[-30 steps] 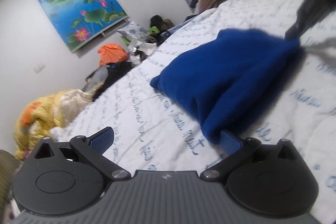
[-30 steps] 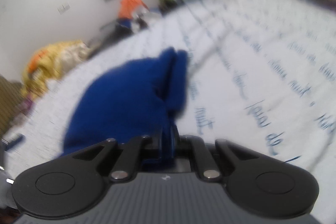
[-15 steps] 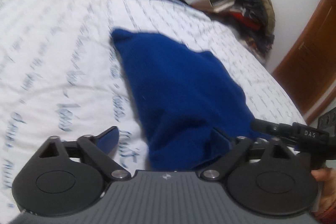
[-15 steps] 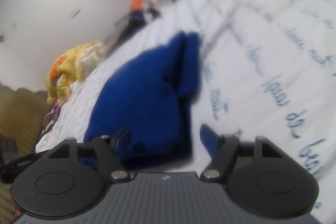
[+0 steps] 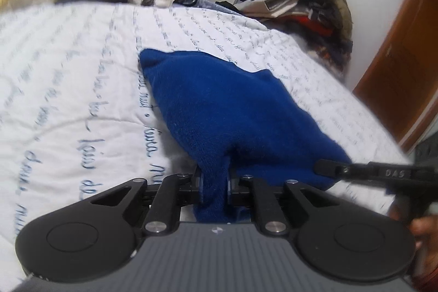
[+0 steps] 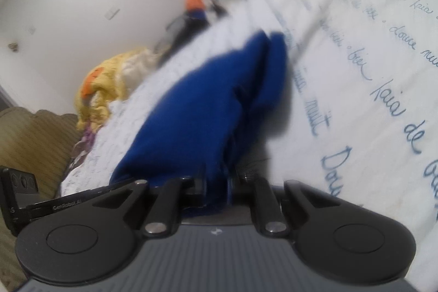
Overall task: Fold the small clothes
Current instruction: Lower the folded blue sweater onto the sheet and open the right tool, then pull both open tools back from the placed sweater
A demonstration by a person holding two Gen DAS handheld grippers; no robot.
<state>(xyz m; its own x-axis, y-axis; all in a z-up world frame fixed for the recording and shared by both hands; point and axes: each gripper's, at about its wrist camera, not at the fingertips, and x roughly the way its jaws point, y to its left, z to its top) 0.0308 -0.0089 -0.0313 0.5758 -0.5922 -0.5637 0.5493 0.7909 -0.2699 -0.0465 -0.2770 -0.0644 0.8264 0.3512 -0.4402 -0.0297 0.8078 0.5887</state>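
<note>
Garment [image 5: 219, 111] on bed [image 5: 68, 89] | left hand-held gripper [image 5: 215, 186] just closed, pinching near edge | right hand-held gripper [image 6: 216, 189] likewise

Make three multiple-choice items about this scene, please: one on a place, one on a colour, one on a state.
1. Where does the cloth lie?
A. on the bed
B. on a chair
C. on the floor

2. What colour is the cloth?
A. red
B. blue
C. green

3. How is the left gripper?
A. wide open
B. shut on nothing
C. shut on the cloth

Answers:
1 A: the cloth rests on the bed, white with writing.
2 B: it is deep blue throughout.
3 C: the left gripper has just been closing, and cloth is pinched between its jaws.
</note>
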